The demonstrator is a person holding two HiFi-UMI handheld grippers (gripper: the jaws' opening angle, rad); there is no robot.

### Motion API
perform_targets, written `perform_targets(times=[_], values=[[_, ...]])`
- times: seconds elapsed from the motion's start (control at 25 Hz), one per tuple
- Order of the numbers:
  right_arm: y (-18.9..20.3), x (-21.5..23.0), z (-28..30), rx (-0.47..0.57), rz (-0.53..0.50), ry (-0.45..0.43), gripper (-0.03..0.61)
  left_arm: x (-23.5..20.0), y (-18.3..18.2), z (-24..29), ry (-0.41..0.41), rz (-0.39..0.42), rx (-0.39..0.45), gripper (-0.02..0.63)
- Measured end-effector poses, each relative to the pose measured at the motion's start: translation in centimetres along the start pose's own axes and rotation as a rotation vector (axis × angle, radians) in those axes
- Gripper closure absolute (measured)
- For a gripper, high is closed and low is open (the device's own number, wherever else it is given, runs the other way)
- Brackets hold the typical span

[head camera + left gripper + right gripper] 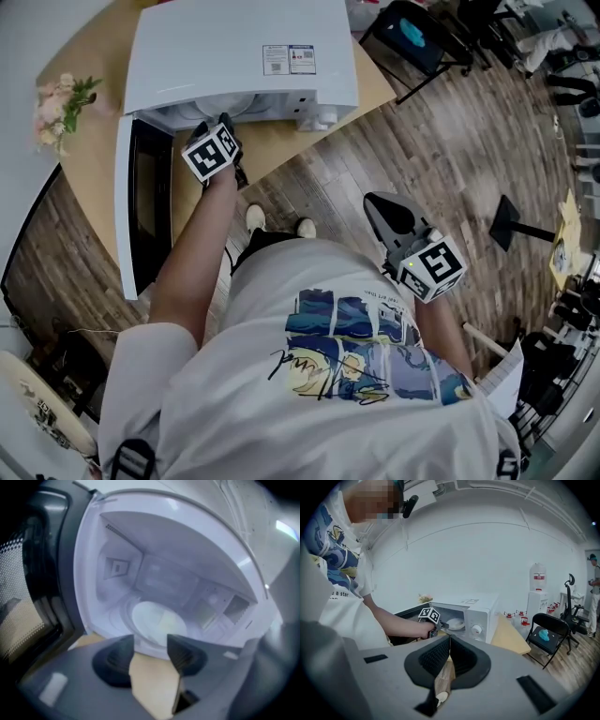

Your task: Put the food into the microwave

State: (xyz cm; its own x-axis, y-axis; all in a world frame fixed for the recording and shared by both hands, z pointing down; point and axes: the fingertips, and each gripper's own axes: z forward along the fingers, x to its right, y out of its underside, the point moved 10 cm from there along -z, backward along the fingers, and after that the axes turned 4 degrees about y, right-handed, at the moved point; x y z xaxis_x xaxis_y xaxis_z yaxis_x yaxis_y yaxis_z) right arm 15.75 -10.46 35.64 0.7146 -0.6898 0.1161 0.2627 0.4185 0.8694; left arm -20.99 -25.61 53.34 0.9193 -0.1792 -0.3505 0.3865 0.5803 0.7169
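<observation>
The white microwave [244, 47] stands on a wooden table [281, 141] with its door [141, 206] swung open to the left. In the left gripper view a white plate of pale food [157, 623] lies on the turntable inside the cavity. My left gripper [151, 641] is at the cavity's mouth, its jaws open and apart, with the plate just beyond the tips and nothing between them. From above, the left gripper [223, 127] reaches under the microwave's top edge. My right gripper [449, 637] is shut and empty, held back over the floor [373, 204], pointing at the microwave [476, 613].
A bunch of flowers [61, 108] sits on the table's far left. A black folding chair [548, 630] carrying a blue object stands right of the table, with a water dispenser [537, 590] behind it. The person's feet stand on wood flooring by the table edge.
</observation>
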Motion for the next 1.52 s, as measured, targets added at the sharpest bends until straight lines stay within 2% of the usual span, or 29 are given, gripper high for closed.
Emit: perform_targets(times=[0.28,0.48,0.72,0.88,1.08,1.52], values=[[0.1,0.8,-0.2,0.025,-0.009,-0.048,0.571,0.7,0.4,-2.7,0.001,0.038,0.012,0.402],[0.4,1.5,-0.5,0.037,-0.020,-0.084,0.571,1.9,1.4,-4.6,0.047,0.054,-0.008,0.409],[0.8,2.4,-0.9,0.044,-0.031,-0.121,0.571,3.6,2.7,-7.2,0.108,0.087,-0.038,0.480],[1.4,3.1,-1.2,0.046,-0.038,-0.150,0.571,5.0,4.0,-9.0,0.146,0.127,-0.047,0.576],[2.6,3.9,-1.7,0.041,-0.047,-0.196,0.571,6.6,5.9,-11.4,0.175,0.131,-0.049,0.604],[4.5,4.1,-2.4,0.043,-0.065,-0.275,0.571,10.8,9.4,-17.4,0.410,0.097,-0.053,0.606]])
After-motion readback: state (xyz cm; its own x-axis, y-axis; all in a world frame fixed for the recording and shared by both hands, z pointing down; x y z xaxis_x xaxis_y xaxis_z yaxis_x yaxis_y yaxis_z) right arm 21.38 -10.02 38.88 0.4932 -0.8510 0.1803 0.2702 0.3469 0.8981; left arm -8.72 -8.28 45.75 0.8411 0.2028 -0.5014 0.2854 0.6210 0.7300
